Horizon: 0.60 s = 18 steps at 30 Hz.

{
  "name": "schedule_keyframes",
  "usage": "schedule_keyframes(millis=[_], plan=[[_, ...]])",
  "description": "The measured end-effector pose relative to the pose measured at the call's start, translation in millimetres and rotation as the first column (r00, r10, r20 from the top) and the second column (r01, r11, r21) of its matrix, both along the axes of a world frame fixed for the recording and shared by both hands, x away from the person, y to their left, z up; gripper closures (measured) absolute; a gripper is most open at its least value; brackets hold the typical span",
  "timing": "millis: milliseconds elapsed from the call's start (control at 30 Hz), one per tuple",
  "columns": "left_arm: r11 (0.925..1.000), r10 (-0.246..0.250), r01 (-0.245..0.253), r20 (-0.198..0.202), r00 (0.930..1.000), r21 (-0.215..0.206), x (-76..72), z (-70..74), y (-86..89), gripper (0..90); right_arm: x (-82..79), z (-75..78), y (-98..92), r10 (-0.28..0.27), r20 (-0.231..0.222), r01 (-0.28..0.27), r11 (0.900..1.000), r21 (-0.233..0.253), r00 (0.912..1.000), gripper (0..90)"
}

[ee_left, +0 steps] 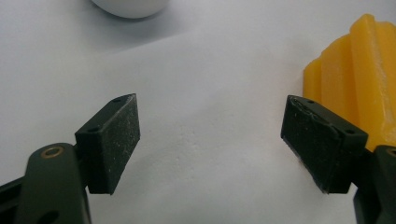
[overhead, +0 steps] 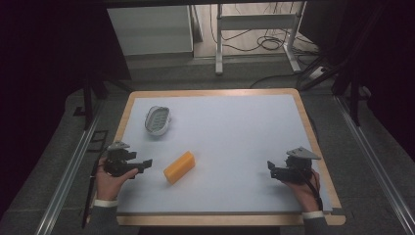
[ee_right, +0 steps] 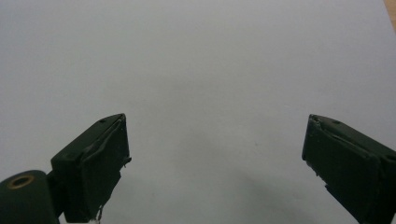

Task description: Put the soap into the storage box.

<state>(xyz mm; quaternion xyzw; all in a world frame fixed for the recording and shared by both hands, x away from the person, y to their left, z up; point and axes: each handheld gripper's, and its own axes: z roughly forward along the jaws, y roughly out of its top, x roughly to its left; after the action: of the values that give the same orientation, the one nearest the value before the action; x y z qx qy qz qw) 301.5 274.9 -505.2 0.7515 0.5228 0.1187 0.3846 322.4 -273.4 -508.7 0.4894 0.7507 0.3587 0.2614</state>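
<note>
Presently, items on the table [overhead: 235,200], a pale blue-grey mat framed by a wooden edge:

1. Yellow block [overhead: 179,167]: an oblong, ridged piece lying flat on the mat, left of centre, its long axis running diagonally from near-left to far-right. In the left gripper view the yellow block [ee_left: 355,79] sits at the right edge, just beyond and beside the right-hand jaw pad; it lies outside the gap between the jaws, and whether the pad touches it cannot be told.

2. White oval dish [overhead: 157,120]: a shallow ribbed holder, far-left on the mat, well apart from the block. Its rim appears at the top of the left gripper view [ee_left: 130,7].

3. Left gripper [overhead: 143,164]: held in the person's left hand [overhead: 108,180] at the near-left of the mat, jaws pointing right toward the block's near end. Seen along its own jaws [ee_left: 210,140], it stands wide apart, holding nothing, bare mat between the pads.

4. Right gripper [overhead: 270,169]: held in the right hand [overhead: 302,188] at the near-right of the mat, jaws pointing left, well apart from the block. In its own view [ee_right: 215,158] the jaws are spread wide over bare mat, with nothing gripped.

5. Beyond the table: a white cabinet [overhead: 149,29], a metal frame [overhead: 254,22], and loose cables [overhead: 266,41] on the floor.
</note>
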Motion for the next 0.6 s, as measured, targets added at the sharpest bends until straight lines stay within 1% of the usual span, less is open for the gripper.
schedule_keyframes(millis=[167,200,300,367,400,433,467,567,600], plan=[[0.9999,-0.011,0.011,-0.010,0.9999,0.006,3.5,-2.6,-0.3,20.0,2.0,-2.6,-5.6,0.004,-0.018,-0.004,1.000,0.003,0.9998,7.4],[0.9998,-0.017,0.017,-0.021,0.9996,0.012,5.1,-3.4,0.0,20.0,2.2,-3.4,-8.3,0.004,-0.023,-0.004,1.000,0.004,0.9997,7.5],[0.9997,-0.011,0.011,-0.022,0.9997,0.019,5.2,-3.9,0.5,20.0,1.8,-3.3,-9.9,-0.002,-0.028,0.002,1.000,0.012,0.9996,7.5],[0.9998,-0.009,0.010,-0.018,0.9998,0.019,3.6,-2.8,0.3,20.0,0.8,-2.8,-10.1,-0.003,-0.028,0.003,1.000,0.009,0.9996,7.5],[0.9998,-0.011,0.011,-0.007,0.9999,0.015,2.0,-0.5,0.4,20.0,-0.1,-2.0,-10.1,0.002,-0.026,-0.002,1.000,0.012,0.9997,7.5],[0.9998,-0.011,0.011,-0.007,0.9999,0.015,2.0,-0.5,0.4,20.0,-0.1,-2.0,-10.1,0.002,-0.026,-0.002,1.000,0.012,0.9997,7.5],[0.9999,-0.012,0.012,0.003,0.9999,0.011,0.3,2.1,0.1,20.0,-0.8,-1.3,-10.5,0.004,-0.022,-0.004,1.000,0.008,0.9998,7.5],[0.9999,-0.013,0.012,0.005,0.9999,0.006,-0.6,3.2,-0.2,20.0,-1.4,-0.7,-12.2,0.003,-0.020,-0.003,1.000,0.004,0.9998,7.5],[0.9997,-0.021,0.021,0.002,0.9998,0.010,-0.5,3.8,-1.1,20.0,-1.5,-0.5,-12.9,-0.001,-0.022,0.001,1.000,0.006,0.9997,7.5]])
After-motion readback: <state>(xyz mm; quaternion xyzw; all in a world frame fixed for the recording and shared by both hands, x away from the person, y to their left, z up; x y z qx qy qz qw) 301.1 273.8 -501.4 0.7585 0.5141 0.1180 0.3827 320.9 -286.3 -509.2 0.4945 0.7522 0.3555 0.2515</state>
